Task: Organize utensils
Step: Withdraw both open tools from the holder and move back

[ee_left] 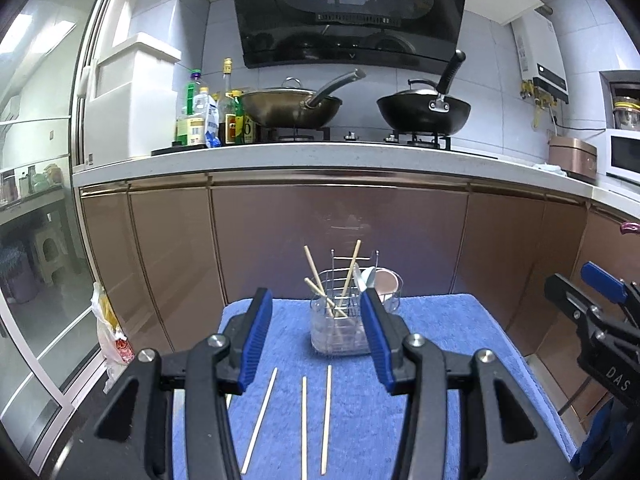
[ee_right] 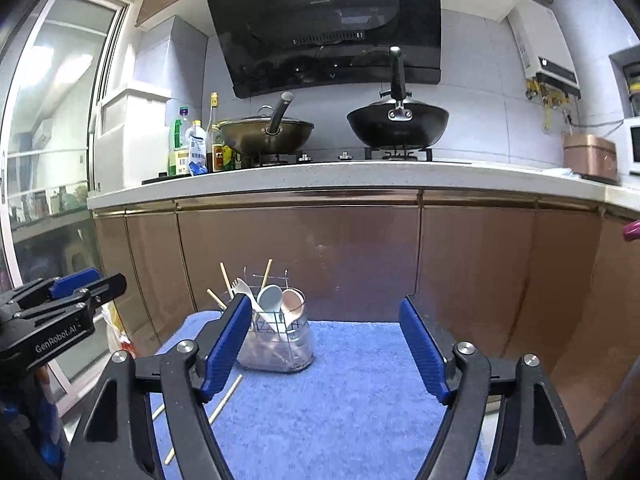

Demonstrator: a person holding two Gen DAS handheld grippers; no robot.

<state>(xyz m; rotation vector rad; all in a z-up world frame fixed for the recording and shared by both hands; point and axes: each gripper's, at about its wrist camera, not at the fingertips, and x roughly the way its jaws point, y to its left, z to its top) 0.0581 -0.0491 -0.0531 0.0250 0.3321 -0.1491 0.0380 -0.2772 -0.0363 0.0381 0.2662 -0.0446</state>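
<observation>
A clear utensil holder (ee_left: 340, 332) (ee_right: 280, 344) with a wire rack stands at the far side of a blue towel (ee_left: 440, 340) (ee_right: 360, 380). Three wooden chopsticks, a white fork (ee_right: 242, 286) and two spoons (ee_right: 270, 294) stick up from it. Three loose chopsticks (ee_left: 326, 412) lie on the towel in front of my left gripper (ee_left: 316, 300), which is open with nothing between its fingers. My right gripper (ee_right: 323, 302) is wide open and empty, to the right of the holder. Two of the loose chopsticks (ee_right: 224, 400) show under its left finger.
Brown cabinet doors (ee_left: 340, 232) rise just behind the towel under a white counter (ee_right: 360, 178) with two woks and several bottles. A plastic bag (ee_left: 110, 332) hangs at the left by a glass sliding door. Each gripper shows at the edge of the other's view.
</observation>
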